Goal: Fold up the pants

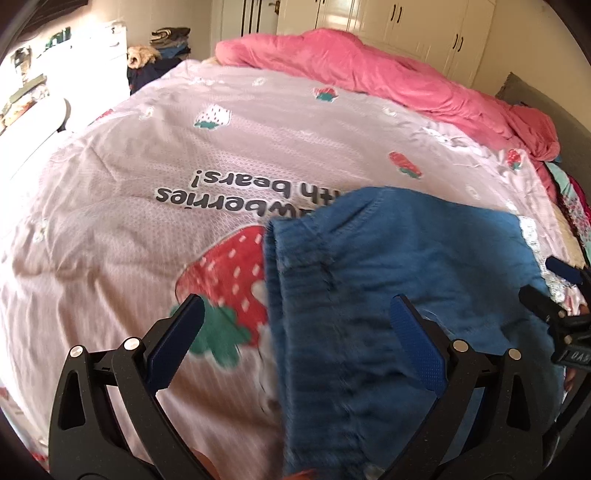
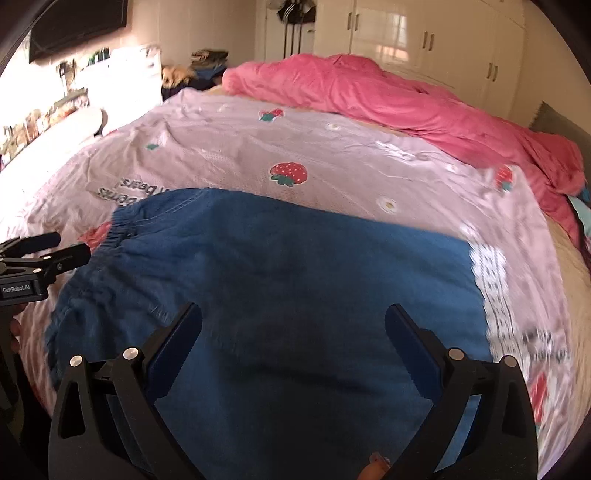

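Blue denim pants lie flat on a pink strawberry-print bedsheet, elastic waistband toward the left. My left gripper hovers open over the waistband edge, one finger over the sheet, the other over the denim. In the right wrist view the pants fill the middle, and my right gripper stands open above them with nothing between its fingers. Each gripper shows at the edge of the other's view: the right one and the left one.
A crumpled pink duvet lies along the far side of the bed. Wardrobe doors stand behind it. A pile of clothes sits past the bed's far left corner. More patterned fabric lies at the right edge.
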A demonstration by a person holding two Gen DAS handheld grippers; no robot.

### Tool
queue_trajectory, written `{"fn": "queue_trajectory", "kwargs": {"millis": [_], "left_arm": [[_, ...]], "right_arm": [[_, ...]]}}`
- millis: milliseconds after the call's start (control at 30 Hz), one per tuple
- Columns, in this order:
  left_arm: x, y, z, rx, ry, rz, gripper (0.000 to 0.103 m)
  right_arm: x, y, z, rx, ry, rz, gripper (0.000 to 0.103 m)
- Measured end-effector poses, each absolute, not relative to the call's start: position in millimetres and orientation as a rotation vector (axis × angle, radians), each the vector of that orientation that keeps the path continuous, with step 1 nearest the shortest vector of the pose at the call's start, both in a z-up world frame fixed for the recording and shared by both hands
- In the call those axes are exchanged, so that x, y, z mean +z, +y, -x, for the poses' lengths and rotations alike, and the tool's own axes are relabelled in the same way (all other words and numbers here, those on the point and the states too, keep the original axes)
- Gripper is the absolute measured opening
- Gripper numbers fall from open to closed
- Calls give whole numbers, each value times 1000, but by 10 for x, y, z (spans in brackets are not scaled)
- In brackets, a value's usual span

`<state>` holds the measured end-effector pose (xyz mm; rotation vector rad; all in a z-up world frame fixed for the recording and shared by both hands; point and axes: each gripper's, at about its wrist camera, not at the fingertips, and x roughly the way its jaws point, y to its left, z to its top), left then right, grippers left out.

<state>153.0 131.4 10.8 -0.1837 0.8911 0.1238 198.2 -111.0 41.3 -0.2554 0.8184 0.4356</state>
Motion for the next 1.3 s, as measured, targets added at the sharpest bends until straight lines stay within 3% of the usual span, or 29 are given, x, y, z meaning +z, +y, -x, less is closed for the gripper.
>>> {"fn": "queue_trajectory", "kwargs": {"millis": [567,633,733,767,800,1133,1167,1233,1300], "left_arm": [[-194,1498,-2338,7,965,112,94],[-228,1469,-2369,-36,975,106,87],[-241,1431,-2361,-64,973,85,58],[-223,1424,-2357,-83,967,89,42],[-200,1417,-2344,-90,959,87,37],[146,1263,-2021,-154,832,42,30],[163,1234,-2001,-154,823,31,30],[164,1197,-1969,-157,820,12,29],[166,1203,-1977,-157,821,15,29]], "right_arm": [[166,-623,-3111,604,895,371,99],[103,-578,-3223,620,923,376,99],[45,-513,-3329,619,953,409,99],[28,-473,-3346,633,959,437,99],[17,-437,-3353,643,960,459,99],[-42,-200,-3351,738,904,613,98],[-59,-171,-3325,757,892,636,96],[-91,-134,-3256,797,883,654,79],[-103,-120,-3187,836,876,642,48]]}}
